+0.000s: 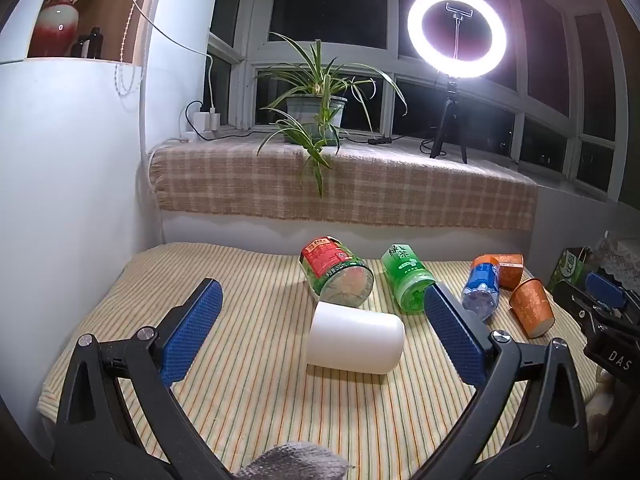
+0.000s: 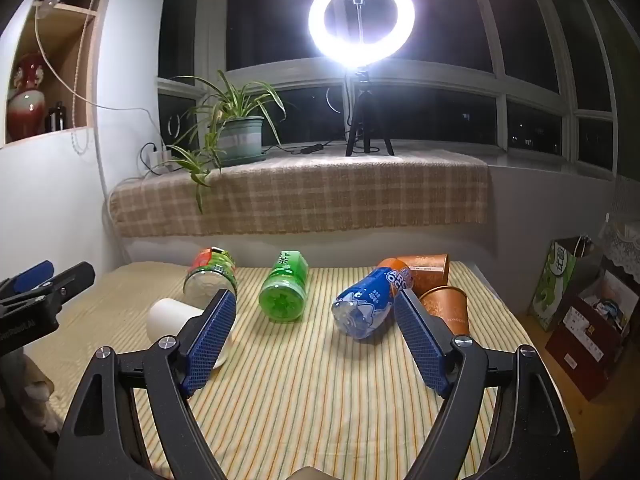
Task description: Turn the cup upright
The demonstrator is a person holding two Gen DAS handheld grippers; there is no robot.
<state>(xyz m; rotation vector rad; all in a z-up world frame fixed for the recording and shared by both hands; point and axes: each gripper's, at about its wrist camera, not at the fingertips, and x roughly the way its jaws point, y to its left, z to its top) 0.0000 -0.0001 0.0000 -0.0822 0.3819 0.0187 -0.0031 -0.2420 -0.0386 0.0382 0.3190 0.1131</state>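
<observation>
A white cup [image 1: 356,338] lies on its side on the striped tablecloth, straight ahead of my left gripper [image 1: 322,296], whose blue pads are wide open with the cup between and just beyond them. In the right wrist view the white cup [image 2: 172,316] lies at the left, partly behind my left finger. My right gripper [image 2: 316,300] is open and empty above the cloth. Two orange paper cups are at the right: one [image 1: 532,308] tilted with its mouth down, one [image 2: 430,268] on its side behind it.
Three bottles lie on the cloth: a red-green one [image 1: 334,274], a green one [image 1: 406,278] and a blue one [image 2: 366,304]. A plaid-covered sill with a potted plant [image 1: 316,116] and ring light [image 1: 456,32] stands behind. Boxes and a bag [image 2: 560,280] sit right of the table.
</observation>
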